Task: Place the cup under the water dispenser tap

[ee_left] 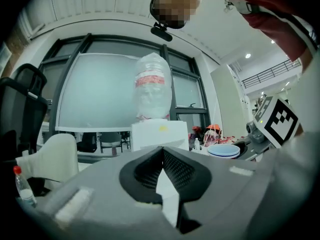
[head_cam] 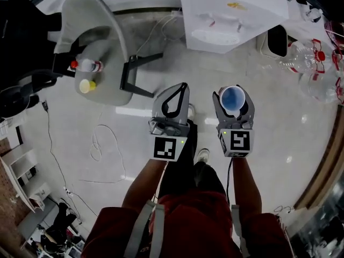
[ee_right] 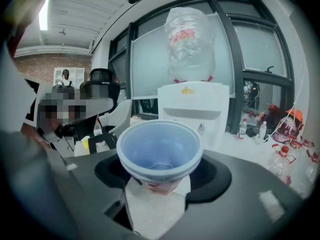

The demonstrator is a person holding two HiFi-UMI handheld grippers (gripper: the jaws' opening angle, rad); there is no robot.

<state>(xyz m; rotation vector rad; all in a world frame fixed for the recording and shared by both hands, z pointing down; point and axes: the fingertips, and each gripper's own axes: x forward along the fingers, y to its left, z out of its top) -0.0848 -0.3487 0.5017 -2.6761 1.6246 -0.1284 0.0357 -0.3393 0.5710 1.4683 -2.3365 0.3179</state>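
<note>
A paper cup (head_cam: 233,97) with a blue inside sits upright between the jaws of my right gripper (head_cam: 234,103), which is shut on it. In the right gripper view the cup (ee_right: 160,151) fills the middle, held by its lower body. My left gripper (head_cam: 181,90) is beside it on the left, shut with nothing in it; its tips meet in the left gripper view (ee_left: 162,151). The white water dispenser (head_cam: 231,15) stands ahead on the floor. It carries a clear bottle (ee_right: 190,44) on top, and its tap recess (ee_right: 192,115) shows beyond the cup.
A grey chair (head_cam: 94,52) at the left holds a small bottle (head_cam: 86,66) and a yellow cup (head_cam: 87,86). Several empty large bottles (head_cam: 309,58) lie at the right of the dispenser. A white cable (head_cam: 105,144) loops across the floor.
</note>
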